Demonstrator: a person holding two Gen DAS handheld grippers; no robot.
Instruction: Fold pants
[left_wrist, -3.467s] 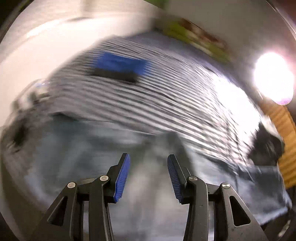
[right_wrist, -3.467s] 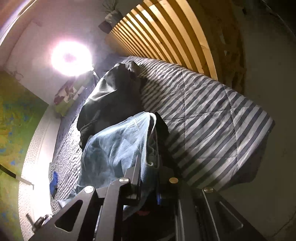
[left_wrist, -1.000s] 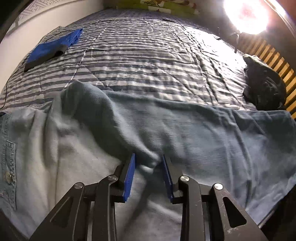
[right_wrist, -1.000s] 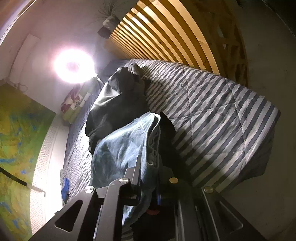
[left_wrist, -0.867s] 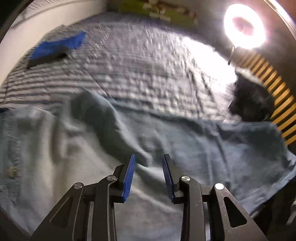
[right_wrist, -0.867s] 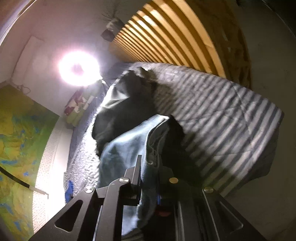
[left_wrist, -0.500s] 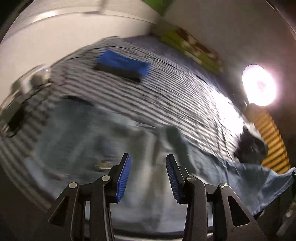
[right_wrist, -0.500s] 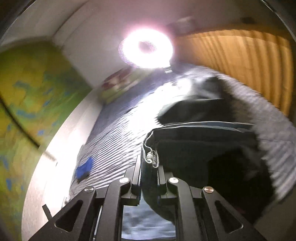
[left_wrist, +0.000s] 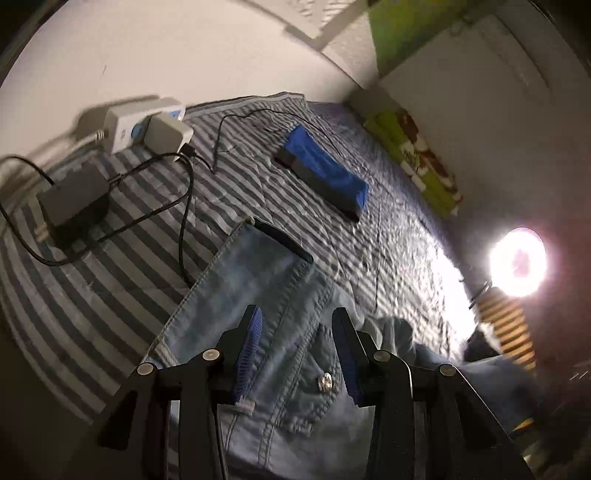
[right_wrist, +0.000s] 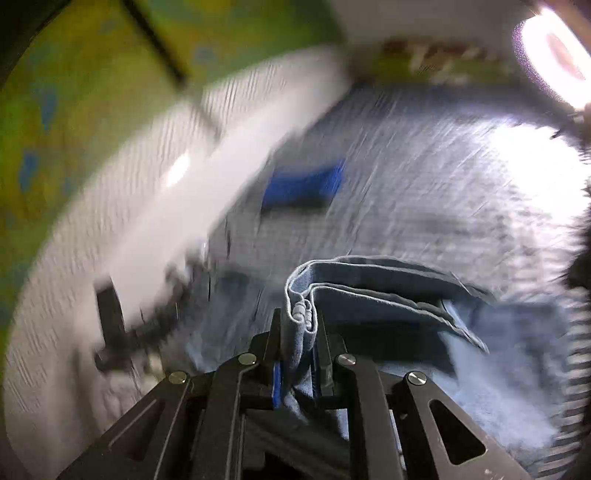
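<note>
Left wrist view: left gripper (left_wrist: 295, 349) hangs spread wide over the denim pants (left_wrist: 258, 288) lying on a striped bedspread (left_wrist: 110, 266). At 12 o'clock lies one blue folded cloth (left_wrist: 325, 177); at 10 o'clock one white power strip (left_wrist: 144, 123), one black adapter (left_wrist: 72, 201) and looping cables (left_wrist: 184, 221). One ring light (left_wrist: 519, 262) glares at 3 o'clock. Right wrist view, blurred: right gripper (right_wrist: 298, 332) is clamped on the pants' bunched hems (right_wrist: 301, 306)

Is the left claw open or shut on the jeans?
Open: the left claw hangs above the jeans, blue pads apart, clamping nothing.
</note>
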